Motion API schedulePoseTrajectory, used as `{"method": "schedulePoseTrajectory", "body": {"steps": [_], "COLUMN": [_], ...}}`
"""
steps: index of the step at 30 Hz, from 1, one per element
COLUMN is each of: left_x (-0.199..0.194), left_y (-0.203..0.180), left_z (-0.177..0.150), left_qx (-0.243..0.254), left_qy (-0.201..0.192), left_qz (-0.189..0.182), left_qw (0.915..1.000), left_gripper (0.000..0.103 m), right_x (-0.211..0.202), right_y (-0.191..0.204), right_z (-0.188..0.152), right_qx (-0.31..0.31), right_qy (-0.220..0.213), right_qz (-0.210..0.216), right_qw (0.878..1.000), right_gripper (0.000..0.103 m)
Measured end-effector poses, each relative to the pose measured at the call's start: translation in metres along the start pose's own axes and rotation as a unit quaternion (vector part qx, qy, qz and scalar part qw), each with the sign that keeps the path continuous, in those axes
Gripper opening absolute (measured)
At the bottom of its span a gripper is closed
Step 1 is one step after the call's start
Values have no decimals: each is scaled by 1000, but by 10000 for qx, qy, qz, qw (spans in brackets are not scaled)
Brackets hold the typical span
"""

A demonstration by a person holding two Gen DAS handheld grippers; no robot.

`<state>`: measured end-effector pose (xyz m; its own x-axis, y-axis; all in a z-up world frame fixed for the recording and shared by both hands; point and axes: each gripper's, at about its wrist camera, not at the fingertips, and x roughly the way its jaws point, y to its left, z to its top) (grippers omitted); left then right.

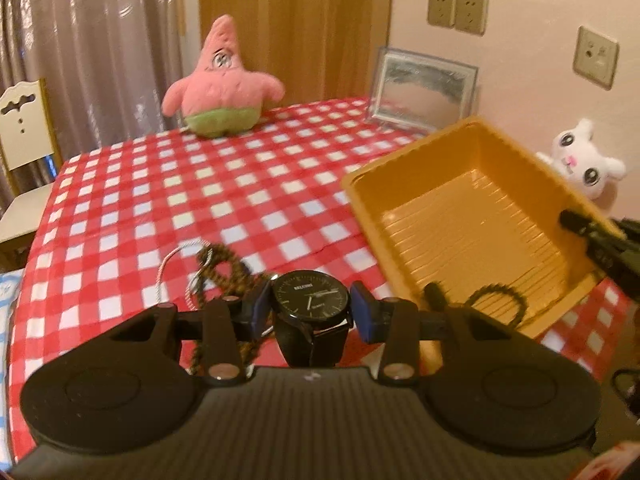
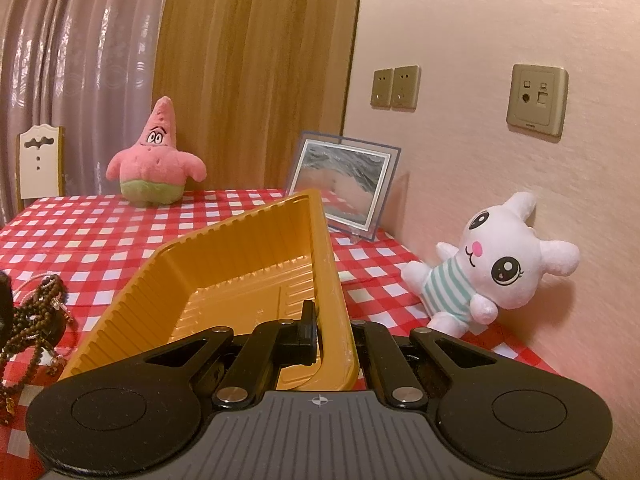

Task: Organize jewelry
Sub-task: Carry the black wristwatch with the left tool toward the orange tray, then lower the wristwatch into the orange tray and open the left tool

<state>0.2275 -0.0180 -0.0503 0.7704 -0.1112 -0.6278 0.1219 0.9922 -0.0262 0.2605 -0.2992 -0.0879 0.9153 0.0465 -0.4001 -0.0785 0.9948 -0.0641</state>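
Two grippers: one in each hand, both over a table with a red and white checked cloth [image 1: 168, 184].
Left gripper [image 1: 311, 312]: its two blue pads [image 1: 362, 312] pinch a black watch [image 1: 311, 300] by the sides of its round case. The jaws are about half way apart, with the watch filling the gap.
Watch: the dark face looks up at the camera and the black strap hangs down under it, off the cloth.
Right gripper [image 2: 332, 332]: its jaws are pressed together on the near wall of a yellow tray [image 2: 224, 256]. One finger is inside the tray and one is outside.
Tray: it is tipped up on the right gripper's side. In the left view it sits at about 2 o'clock from the watch.
Black ring band [image 1: 498, 302]: it lies at the near corner of the tray, at 3 o'clock from the watch. I cannot tell if it is inside the tray or on its edge.
Bead necklaces [image 1: 224, 272]: a tangled dark pile on the cloth, just at 10 o'clock from the watch. A thin pale cord [image 1: 172, 258] loops out beside it.
Pink star toy [image 1: 224, 84]: it stands at the far edge of the table, at 12 o'clock.
White bunny toy [image 2: 492, 264]: it leans on the wall at 3 o'clock from the tray in the right view.
Picture frame [image 2: 344, 188]: it stands behind the tray, near the wall.
Chair [image 1: 24, 128]: it is off at 9 o'clock, by the curtain.
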Motion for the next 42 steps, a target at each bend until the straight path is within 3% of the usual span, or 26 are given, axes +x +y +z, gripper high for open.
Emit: {"method": "schedulePoseTrajectory", "body": {"steps": [7, 15, 23, 28, 35, 42], "left_x": [3, 30, 58, 58, 37, 14], "left_y": [-29, -70, -96, -103, -79, -31], "left_z": [17, 18, 5, 9, 17, 1], "left_qx": [81, -1, 70, 133, -36, -85], "left_qy": [-184, 21, 466, 353, 123, 99], "left_qz": [-634, -1415, -1709, -1889, -1731, -1017], "left_qw": [9978, 9899, 9842, 9813, 9848, 9947], "left_gripper": [39, 39, 39, 37, 37, 37], "right_x": [0, 0, -1, 2, 5, 6], "right_y": [0, 1, 1, -1, -6, -7], "right_z": [0, 3, 3, 2, 1, 0], "right_qx": [10, -5, 0, 27, 48, 28], "right_qy": [1, -2, 17, 56, 55, 42], "right_qz": [-1, 8, 2, -5, 12, 26], "right_qw": [10000, 10000, 10000, 10000, 10000, 10000], "right_gripper": [4, 4, 4, 4, 4, 4]}}
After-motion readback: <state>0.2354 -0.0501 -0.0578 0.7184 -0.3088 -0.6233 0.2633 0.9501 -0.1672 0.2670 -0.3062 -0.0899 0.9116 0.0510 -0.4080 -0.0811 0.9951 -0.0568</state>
